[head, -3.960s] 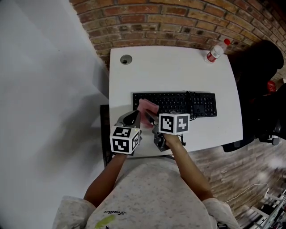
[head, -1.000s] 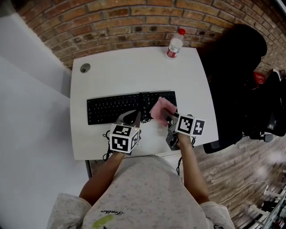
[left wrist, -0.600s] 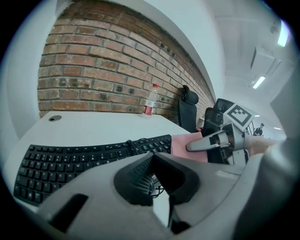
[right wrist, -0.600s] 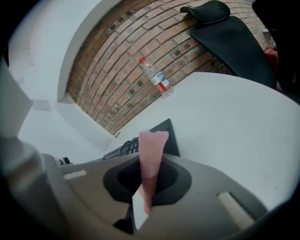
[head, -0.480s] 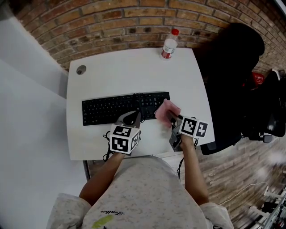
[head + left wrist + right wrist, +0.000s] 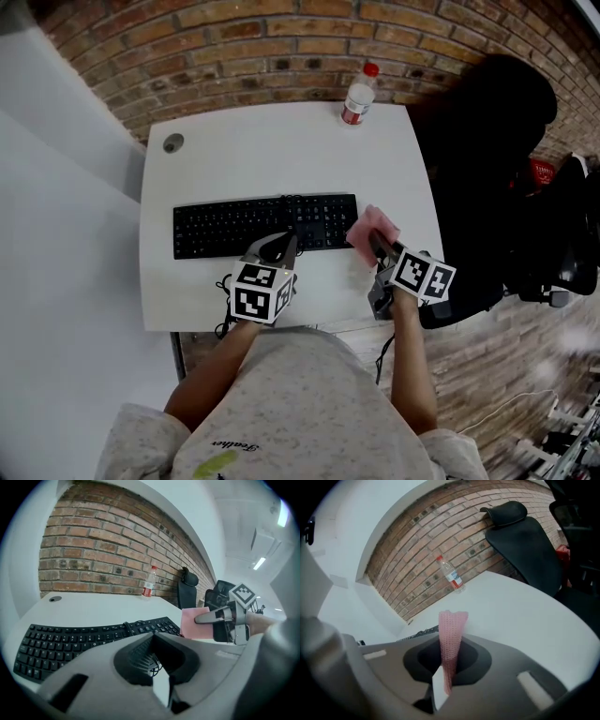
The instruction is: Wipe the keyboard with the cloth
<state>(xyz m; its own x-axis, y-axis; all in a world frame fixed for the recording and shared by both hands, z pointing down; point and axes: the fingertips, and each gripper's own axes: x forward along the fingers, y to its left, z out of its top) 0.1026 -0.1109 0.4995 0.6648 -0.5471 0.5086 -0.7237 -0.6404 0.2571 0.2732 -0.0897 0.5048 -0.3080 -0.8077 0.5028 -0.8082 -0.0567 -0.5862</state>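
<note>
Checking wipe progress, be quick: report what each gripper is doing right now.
Left gripper: closed, holding nothing.
Right gripper: closed on the pink cloth.

- On the surface, the keyboard; behind it, far edge, the bottle
- Just right of it, the cloth in my right fingers
</note>
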